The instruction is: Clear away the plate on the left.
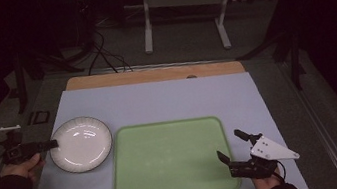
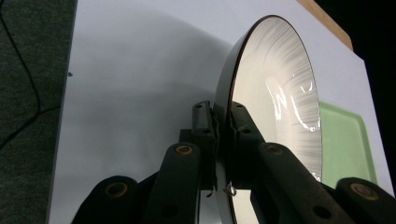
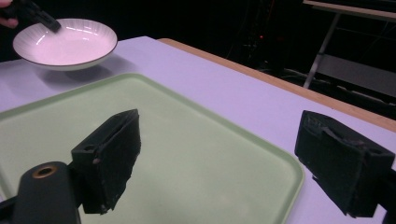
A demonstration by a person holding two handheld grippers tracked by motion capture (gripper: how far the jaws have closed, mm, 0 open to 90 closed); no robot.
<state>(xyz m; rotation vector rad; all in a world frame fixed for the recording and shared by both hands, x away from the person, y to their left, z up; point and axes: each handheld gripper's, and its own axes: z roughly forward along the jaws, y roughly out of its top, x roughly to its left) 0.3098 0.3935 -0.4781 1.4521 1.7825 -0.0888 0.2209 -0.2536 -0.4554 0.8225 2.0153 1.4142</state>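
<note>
1. White and ribbed, with a thin dark rim, the plate (image 1: 81,143) was pinched at its edge by the left claw (image 1: 54,143), which was pressed together on the rim.
2. In the left gripper view, one pad lay under the rim of the plate (image 2: 275,93) and the other pad on its inner side, with the rim touching both.
3. In the right gripper view the plate (image 3: 65,43) was seen lifted a little above the desk (image 3: 224,93), with a soft shadow below it, far ahead and to the left of the right claw (image 3: 219,163).
4. The right claw (image 1: 231,145) was spread wide and pinched nothing.
5. It hung over the near right corner of the green tray (image 1: 166,160); one jaw stood over the tray (image 3: 187,154) and the other jaw beyond its edge, over the pale desk cover (image 1: 157,101).
6. The tray lay just beside the plate, on the side away from the left claw.
7. A hand (image 1: 21,168) held the left claw at the left edge of the desk.
</note>
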